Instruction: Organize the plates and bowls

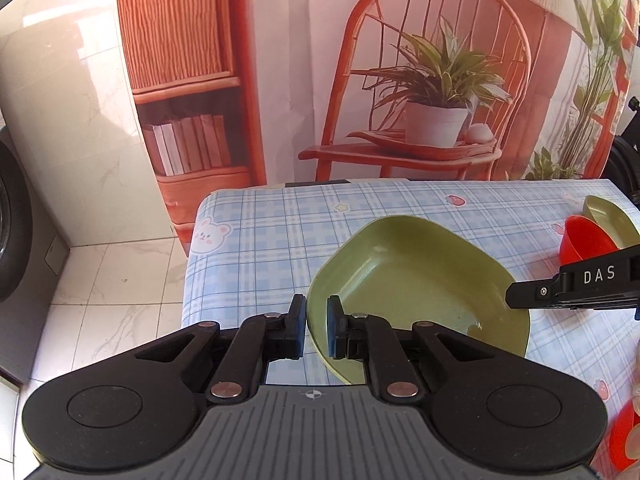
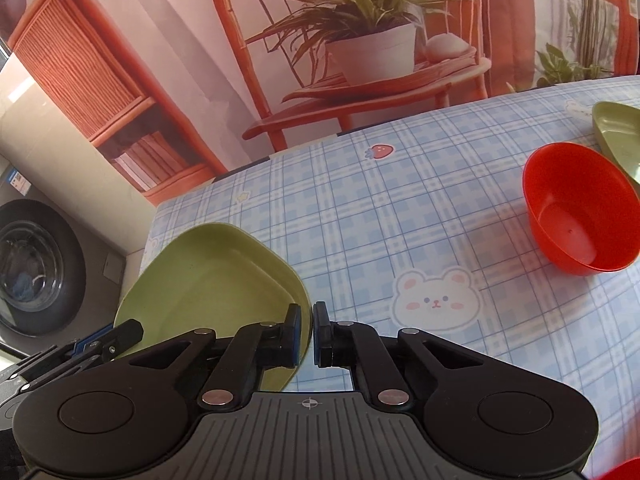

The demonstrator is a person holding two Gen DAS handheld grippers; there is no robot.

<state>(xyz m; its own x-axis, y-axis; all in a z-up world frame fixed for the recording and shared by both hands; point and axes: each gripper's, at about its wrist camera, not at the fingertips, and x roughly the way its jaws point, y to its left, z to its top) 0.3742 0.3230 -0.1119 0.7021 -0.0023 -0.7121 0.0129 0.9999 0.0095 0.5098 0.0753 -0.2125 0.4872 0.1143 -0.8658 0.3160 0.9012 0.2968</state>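
Both tongs [image 1: 316,326] [image 2: 307,334] on glossy squarish green plate [image 1: 420,280].

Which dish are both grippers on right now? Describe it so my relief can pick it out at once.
Start at the blue plaid tablecloth and go to its left end, toward the washing machine. The green plate there is shallow with rounded corners, its opposite rims pinched by the left gripper and right gripper. The red bowl is deep and round, and the other green plate sits untouched beyond it.
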